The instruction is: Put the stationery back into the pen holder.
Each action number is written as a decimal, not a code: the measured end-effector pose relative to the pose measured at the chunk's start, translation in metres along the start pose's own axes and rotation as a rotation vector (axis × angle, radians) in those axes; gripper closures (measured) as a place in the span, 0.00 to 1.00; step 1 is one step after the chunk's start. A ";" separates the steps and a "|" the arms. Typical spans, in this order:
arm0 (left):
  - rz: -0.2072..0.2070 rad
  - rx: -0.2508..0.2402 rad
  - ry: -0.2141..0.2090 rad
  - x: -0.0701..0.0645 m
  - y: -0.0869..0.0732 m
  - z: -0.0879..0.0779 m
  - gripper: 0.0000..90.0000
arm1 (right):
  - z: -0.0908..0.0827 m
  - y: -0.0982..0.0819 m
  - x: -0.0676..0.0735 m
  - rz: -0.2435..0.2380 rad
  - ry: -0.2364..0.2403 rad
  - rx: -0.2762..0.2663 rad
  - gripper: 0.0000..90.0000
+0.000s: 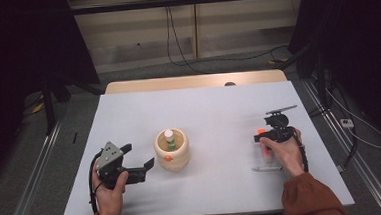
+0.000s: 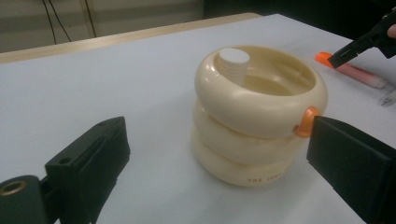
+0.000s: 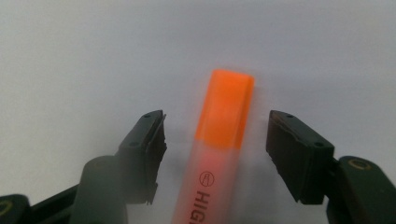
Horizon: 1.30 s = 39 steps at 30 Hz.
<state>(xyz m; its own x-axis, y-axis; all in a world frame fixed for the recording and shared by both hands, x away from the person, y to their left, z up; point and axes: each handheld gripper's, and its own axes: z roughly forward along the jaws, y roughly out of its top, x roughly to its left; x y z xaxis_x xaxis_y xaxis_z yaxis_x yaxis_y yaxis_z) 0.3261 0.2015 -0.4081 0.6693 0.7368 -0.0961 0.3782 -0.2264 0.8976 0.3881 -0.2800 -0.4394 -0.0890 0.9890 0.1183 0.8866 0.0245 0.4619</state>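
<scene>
The step in hand looks like the pick-up of the orange-capped pink highlighter pen (image 3: 219,140), which lies flat on the pale grey tabletop (image 1: 219,111) at the person's right, well apart from the cream ribbed ring-shaped holder (image 1: 171,149) standing near the middle. That holder already has a white-capped tube (image 2: 233,63) upright inside it, so I judge the pen is bound for the same place (a guess from the layout, nothing more).

The right tool (image 3: 215,154) is tipped down over the pen, one black jaw on each side of the barrel just below the orange cap. The jaws stand about half open, a clear strip of tabletop visible between each pad and the pen, so nothing is gripped yet. The next move calls for the jaws to come in squarely across the barrel, low enough to catch it without scraping the tabletop, and then a lift clear before carrying it toward the holder.

The left tool (image 2: 219,154) rests beside the holder, its jaws wide apart with the holder between them and untouched; the small orange knob (image 2: 306,122) on the holder's side sits just beside one jaw. It seems placed to steady the holder.

A thin clear pen (image 1: 266,168) lies near the right hand (image 1: 284,152).
</scene>
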 end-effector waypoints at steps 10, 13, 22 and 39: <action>0.001 0.001 -0.001 0.000 0.000 0.000 0.06 | 0.004 0.000 0.008 -0.016 -0.082 0.014 0.51; 0.003 0.000 -0.003 0.000 0.000 0.000 0.06 | 0.005 0.002 0.012 -0.019 -0.111 0.031 0.51; 0.002 0.000 -0.004 0.000 0.000 0.001 0.06 | 0.005 0.002 0.015 -0.018 -0.125 0.033 0.54; 0.006 0.004 -0.004 0.000 0.000 0.001 0.06 | 0.005 0.001 0.019 0.004 -0.129 0.026 0.66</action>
<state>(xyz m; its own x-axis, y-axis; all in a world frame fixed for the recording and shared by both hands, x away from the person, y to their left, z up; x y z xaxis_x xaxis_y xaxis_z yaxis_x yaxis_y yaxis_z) 0.3268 0.2003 -0.4083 0.6738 0.7331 -0.0922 0.3769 -0.2338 0.8963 0.3894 -0.2605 -0.4408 -0.0280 0.9996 0.0056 0.8985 0.0227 0.4385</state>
